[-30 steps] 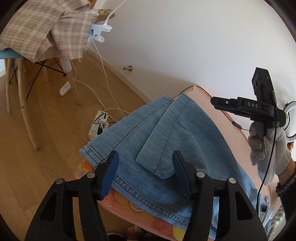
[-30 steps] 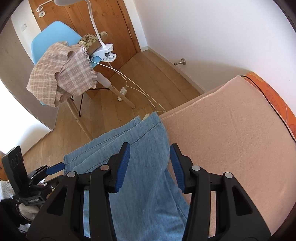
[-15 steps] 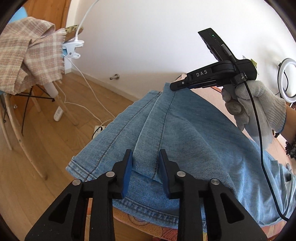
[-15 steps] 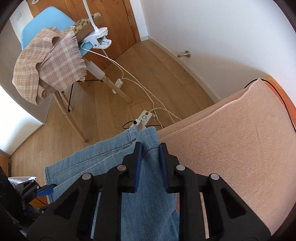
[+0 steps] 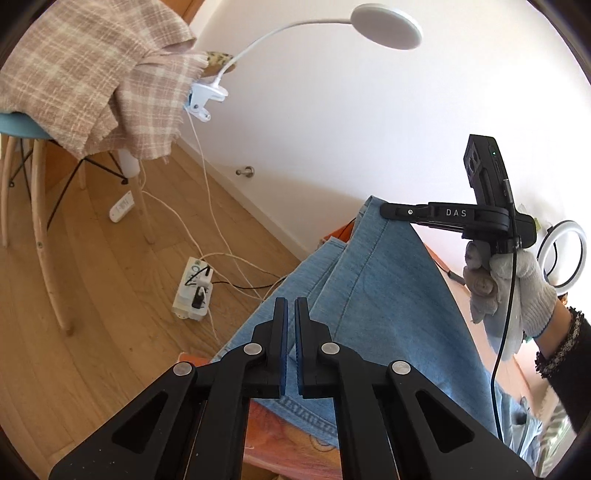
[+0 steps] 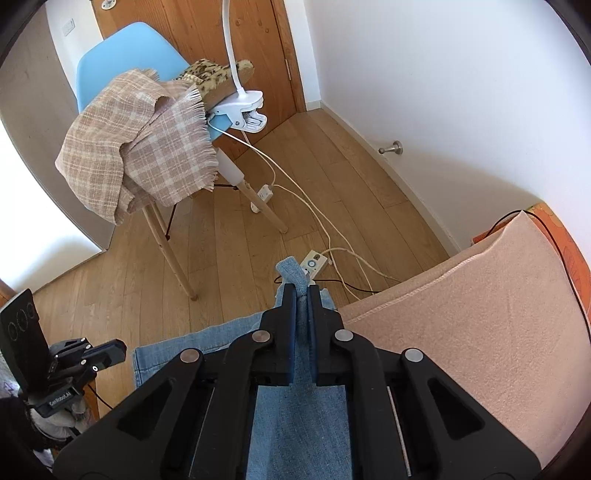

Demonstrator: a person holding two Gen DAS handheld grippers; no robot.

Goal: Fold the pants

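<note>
Each wrist camera looks forward and down along its own fingers, close over the jeans [image 5: 373,295] at the bed's [image 6: 498,314] edge. Both views share the chair [image 6: 122,55], power strip [image 5: 194,293] and floor [image 6: 258,240].

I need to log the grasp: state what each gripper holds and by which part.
Both hold the jeans. The right gripper pinches a hem corner. The left gripper is shut on a denim edge; which part cannot be told.

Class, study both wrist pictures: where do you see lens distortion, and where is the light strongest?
Left wrist view: fisheye bends the skirting; the lamp head almost washes into the white wall. Right wrist view: dark corner vignette, bowed floorboards, even daylight on the jeans in the right tongs.
</note>
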